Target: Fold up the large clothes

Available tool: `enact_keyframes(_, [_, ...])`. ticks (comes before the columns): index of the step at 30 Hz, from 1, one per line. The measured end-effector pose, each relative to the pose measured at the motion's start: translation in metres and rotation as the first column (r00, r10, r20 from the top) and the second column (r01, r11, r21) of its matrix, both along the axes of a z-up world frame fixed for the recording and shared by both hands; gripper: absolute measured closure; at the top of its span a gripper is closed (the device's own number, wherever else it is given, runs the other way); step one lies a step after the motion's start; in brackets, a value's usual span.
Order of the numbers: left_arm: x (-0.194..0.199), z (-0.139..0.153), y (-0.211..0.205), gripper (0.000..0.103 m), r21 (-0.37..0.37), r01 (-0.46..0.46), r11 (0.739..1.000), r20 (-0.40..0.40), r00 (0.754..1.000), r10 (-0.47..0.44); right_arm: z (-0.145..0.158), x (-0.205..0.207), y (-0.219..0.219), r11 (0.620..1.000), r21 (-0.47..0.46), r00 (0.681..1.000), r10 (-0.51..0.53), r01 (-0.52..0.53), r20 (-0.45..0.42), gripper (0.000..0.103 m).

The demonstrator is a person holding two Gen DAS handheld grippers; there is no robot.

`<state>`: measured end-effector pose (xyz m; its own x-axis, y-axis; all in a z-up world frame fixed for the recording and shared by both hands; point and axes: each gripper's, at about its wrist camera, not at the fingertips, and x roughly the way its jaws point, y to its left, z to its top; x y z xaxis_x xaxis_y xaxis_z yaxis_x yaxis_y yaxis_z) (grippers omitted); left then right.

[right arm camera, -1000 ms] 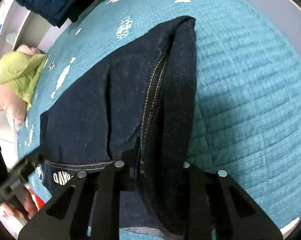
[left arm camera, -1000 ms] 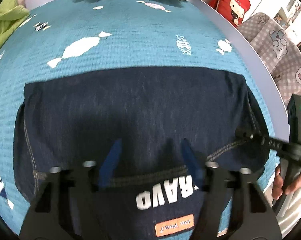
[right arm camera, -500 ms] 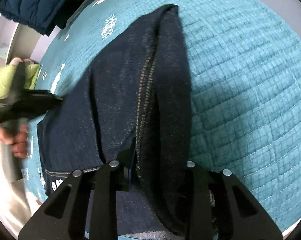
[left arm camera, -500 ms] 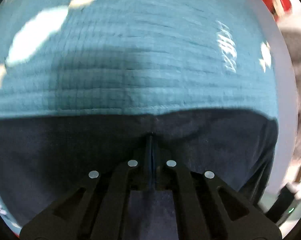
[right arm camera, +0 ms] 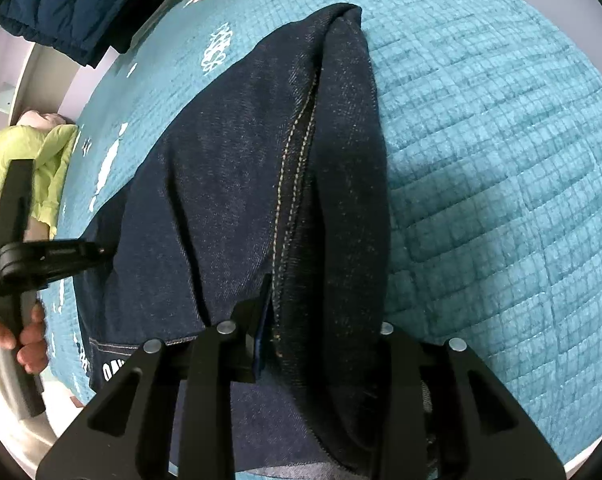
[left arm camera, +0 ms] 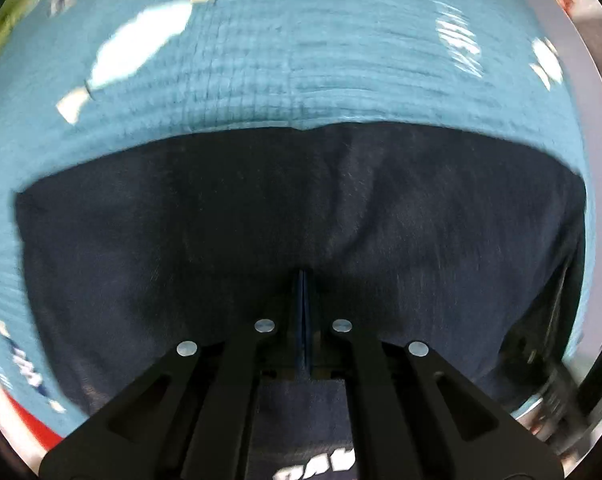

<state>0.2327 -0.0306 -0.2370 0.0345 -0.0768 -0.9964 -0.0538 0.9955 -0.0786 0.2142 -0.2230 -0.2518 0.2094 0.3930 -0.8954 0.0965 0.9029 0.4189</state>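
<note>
Your dark denim jeans (right arm camera: 237,184) lie folded on the teal quilted bedspread (right arm camera: 481,152), which carries white fish and sweet shapes and fills most of both views. In the right wrist view a thick folded edge of the denim with a line of tan double stitching runs up from the bottom of the frame toward the far corner, and white lettering shows on the fabric at the lower left. Your right gripper (right arm camera: 321,320) straddles that thick fold: the jaws are opening, with the denim bundle between them; one blue pad sits just beside the stitched seam, while the other is hidden behind the fabric, so you cannot tell whether it presses. Your left gripper (left arm camera: 303,308) points down over the middle of the jeans, its two blue pads brought fully together with nothing visible between them; the view is blurred. In the right wrist view that left gripper (right arm camera: 45,260) appears at the left edge, held by your left hand (right arm camera: 17,332), near the jeans' left border. A green cloth (right arm camera: 29,164) and a navy padded jacket (right arm camera: 73,4) lie beyond the bedspread.
</note>
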Motion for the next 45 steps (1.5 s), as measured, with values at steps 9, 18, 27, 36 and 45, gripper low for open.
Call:
enact_keyframes(9, [-0.072,-0.008,-0.007,0.103,0.092,-0.031,0.995,0.095,0.995,0.023,-0.001,-0.001,0.004,1.0,-0.009,1.0,-0.007,0.007,0.011,0.073])
enact_keyframes(18, [-0.171,0.017,-0.006,0.103,-0.021,-0.03,0.999,0.285,0.958,0.035,-0.003,-0.006,-0.001,1.0,0.027,0.999,-0.012,0.011,0.03,0.072])
enact_keyframes(27, [-0.215,0.01,-0.036,0.103,0.088,0.024,0.996,0.369,0.928,-0.055,0.016,-0.02,-0.013,0.988,0.142,0.994,-0.067,0.055,0.085,0.086])
enact_keyframes(36, [-0.197,0.001,-0.01,0.103,-0.027,0.021,0.999,0.39,0.921,-0.009,0.136,-0.049,0.06,0.944,0.276,0.947,0.091,-0.181,0.307,0.087])
enact_keyframes(45, [-0.214,0.034,0.036,0.102,-0.134,0.035,0.99,0.415,0.909,0.024,0.168,-0.053,0.194,0.897,0.23,0.909,0.313,-0.379,0.276,0.085])
